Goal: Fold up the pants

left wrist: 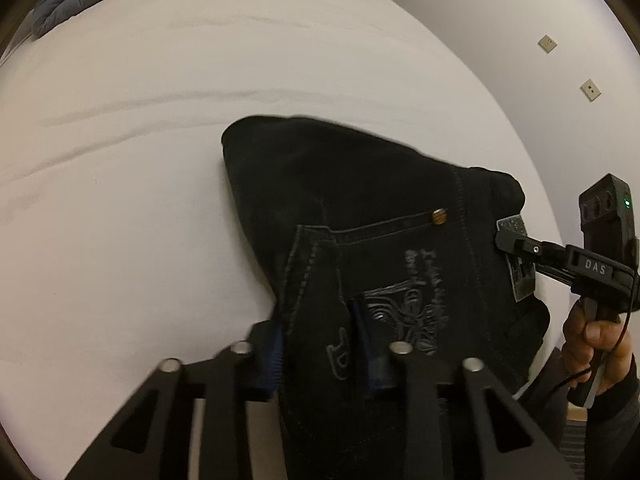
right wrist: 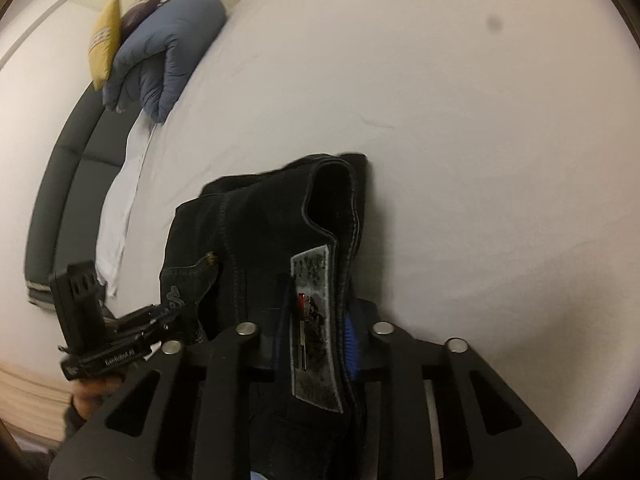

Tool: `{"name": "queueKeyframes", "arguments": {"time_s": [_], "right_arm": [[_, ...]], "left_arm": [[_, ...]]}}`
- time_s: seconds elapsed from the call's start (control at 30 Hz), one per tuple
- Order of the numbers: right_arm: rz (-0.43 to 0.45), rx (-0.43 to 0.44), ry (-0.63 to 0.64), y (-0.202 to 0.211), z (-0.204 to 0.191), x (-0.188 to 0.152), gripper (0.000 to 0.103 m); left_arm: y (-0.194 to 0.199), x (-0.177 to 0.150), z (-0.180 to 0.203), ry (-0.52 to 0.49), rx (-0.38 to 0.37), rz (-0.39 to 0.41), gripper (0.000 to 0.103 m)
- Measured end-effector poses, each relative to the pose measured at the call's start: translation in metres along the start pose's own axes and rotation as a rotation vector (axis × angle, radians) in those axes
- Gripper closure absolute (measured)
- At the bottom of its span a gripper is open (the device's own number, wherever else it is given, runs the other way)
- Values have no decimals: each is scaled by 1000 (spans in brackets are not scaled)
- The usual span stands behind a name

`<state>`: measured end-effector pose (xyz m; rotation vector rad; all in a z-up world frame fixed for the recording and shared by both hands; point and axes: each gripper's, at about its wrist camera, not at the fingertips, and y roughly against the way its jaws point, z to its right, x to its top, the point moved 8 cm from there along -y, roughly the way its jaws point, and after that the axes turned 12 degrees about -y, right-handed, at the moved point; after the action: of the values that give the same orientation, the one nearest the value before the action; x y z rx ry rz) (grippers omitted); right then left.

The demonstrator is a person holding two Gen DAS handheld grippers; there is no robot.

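Note:
Black denim pants (left wrist: 360,208) hang bunched over a white bed, held up by both grippers. My left gripper (left wrist: 320,356) is shut on the pants at the back pocket with its embroidered design (left wrist: 416,312). My right gripper (right wrist: 316,332) is shut on the pants at the waistband, over the grey leather patch (right wrist: 316,320). The right gripper also shows in the left wrist view (left wrist: 516,246), pinching the waistband patch. The left gripper shows in the right wrist view (right wrist: 176,316) at the pocket. The folded edge of the pants (right wrist: 332,176) touches the sheet.
The white bed sheet (left wrist: 200,100) fills most of both views. A blue-grey duvet (right wrist: 168,52) and yellow and purple cushions (right wrist: 106,40) lie at the bed's head. A dark headboard (right wrist: 60,184) curves at left. A white wall with sockets (left wrist: 548,44) stands at right.

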<state>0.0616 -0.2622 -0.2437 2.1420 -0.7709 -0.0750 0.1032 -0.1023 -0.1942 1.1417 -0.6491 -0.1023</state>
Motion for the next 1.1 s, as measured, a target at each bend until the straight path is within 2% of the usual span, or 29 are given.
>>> {"name": "queueKeyframes", "arguments": {"time_s": [0.1, 0.2, 0.33, 0.47, 0.63, 0.7, 0.73, 0.77, 0.83, 0.9, 0.93, 1.0, 1.07, 1.1], "right_arm": [[25, 23, 55, 22, -24, 2, 87], [59, 49, 105, 42, -50, 18, 87], [98, 84, 109, 56, -69, 58, 87], [92, 78, 71, 38, -69, 98, 87], [70, -46, 17, -22, -36, 127, 84], [84, -110, -2, -40, -20, 130, 75], [88, -114, -23, -43, -11, 130, 62], [105, -66, -53, -41, -6, 129, 59], [130, -9, -76, -30, 2, 127, 51], [163, -29, -79, -16, 8, 123, 49], [200, -47, -75, -1, 11, 120, 47], [268, -60, -50, 26, 7, 111, 46], [395, -80, 23, 67, -12, 102, 46], [460, -95, 64, 88, -27, 95, 46]], "left_arm": [[17, 12, 5, -1, -8, 36, 80], [42, 36, 13, -44, 22, 107, 80], [62, 79, 10, -76, 61, 174, 80], [43, 99, -5, -65, 84, 157, 80], [-17, 104, -32, -28, 126, 89, 74], [-36, 100, -43, 10, 122, 75, 62], [-40, 97, -46, 32, 109, 84, 61], [-40, 95, -46, 38, 99, 98, 58], [-38, 93, -43, 29, 98, 117, 43], [-26, 88, -37, 9, 110, 159, 27], [-12, 85, -32, -7, 133, 209, 23], [14, 81, -22, -34, 184, 284, 7], [52, 78, -5, -71, 259, 395, 0], [69, 86, -2, -86, 285, 439, 0]]}}
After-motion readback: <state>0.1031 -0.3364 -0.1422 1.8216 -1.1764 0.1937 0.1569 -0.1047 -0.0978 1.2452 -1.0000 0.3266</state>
